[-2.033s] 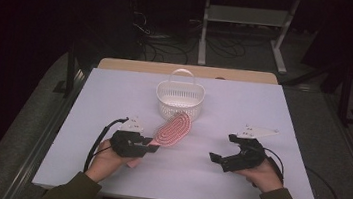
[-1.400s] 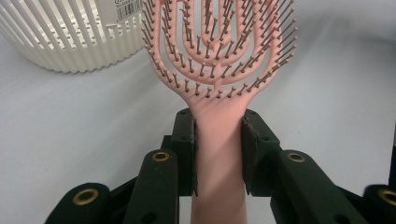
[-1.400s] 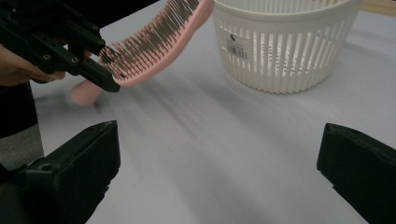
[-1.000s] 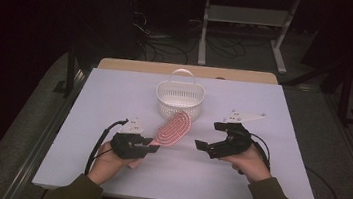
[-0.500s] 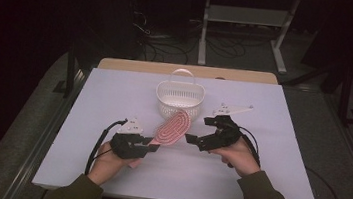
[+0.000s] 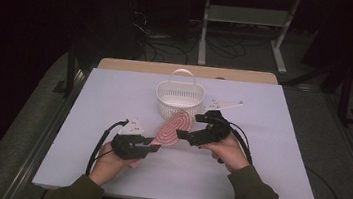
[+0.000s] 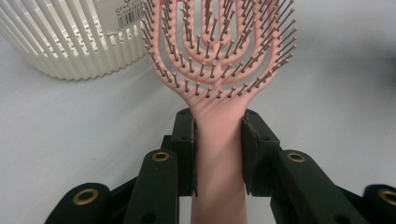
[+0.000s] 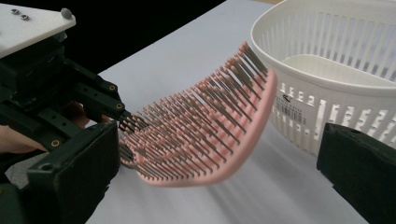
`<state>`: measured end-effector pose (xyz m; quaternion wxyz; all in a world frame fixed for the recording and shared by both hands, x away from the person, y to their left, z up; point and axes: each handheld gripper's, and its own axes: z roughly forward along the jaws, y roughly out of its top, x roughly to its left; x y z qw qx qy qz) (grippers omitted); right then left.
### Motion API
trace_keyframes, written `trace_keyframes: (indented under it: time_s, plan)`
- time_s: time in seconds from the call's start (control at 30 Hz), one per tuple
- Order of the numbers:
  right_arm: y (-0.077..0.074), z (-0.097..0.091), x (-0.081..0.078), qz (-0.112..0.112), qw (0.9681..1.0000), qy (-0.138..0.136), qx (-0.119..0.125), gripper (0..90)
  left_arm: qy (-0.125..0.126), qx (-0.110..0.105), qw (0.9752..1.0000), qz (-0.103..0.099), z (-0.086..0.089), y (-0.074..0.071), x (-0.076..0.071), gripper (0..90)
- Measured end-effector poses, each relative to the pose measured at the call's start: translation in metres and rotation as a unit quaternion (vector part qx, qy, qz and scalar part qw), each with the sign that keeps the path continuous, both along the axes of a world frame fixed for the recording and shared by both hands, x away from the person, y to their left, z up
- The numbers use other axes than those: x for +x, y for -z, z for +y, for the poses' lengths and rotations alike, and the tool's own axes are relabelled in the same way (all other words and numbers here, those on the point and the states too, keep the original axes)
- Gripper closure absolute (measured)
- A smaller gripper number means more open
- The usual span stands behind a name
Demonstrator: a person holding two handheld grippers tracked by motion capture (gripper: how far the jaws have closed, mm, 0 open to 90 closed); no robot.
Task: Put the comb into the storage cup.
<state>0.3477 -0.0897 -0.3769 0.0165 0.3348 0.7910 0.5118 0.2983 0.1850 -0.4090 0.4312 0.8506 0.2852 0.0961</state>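
Observation:
A pink vented hairbrush with dark bristles is held by its handle in my left gripper, which is shut on it. The handle sits pinched between the two black pads, and the brush head points toward the white basket. My right gripper has come in from the right and stands open. Its wide-apart jaws flank the brush head, one on each side, without touching it. The left gripper shows beyond the brush in the right gripper view.
The slotted white basket with a handle stands just behind the brush, near the back middle of the white table. Cables trail from both grippers. A wooden strip runs along the table's far edge.
My right gripper has travelled left across the table, from the right side up to the brush head. The left gripper and brush have stayed in place.

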Motion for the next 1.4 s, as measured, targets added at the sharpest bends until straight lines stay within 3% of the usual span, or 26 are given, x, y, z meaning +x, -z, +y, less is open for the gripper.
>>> trace_keyframes:
  time_s: [0.4,0.97,1.4]
  plan:
    - [0.007,0.015,0.005,0.016,0.9998,0.0,0.009,4.1,0.0,-0.001,1.0,-0.007,-0.001,0.001,-0.001,70.5]
    - [0.012,0.013,0.009,0.039,0.999,0.005,0.022,25.6,0.004,0.005,0.9998,-0.017,-0.004,0.002,-0.002,70.5]
    - [0.015,0.016,0.009,0.053,0.9979,-0.009,0.037,39.3,0.006,0.01,0.9997,-0.021,-0.006,0.002,-0.003,70.4]
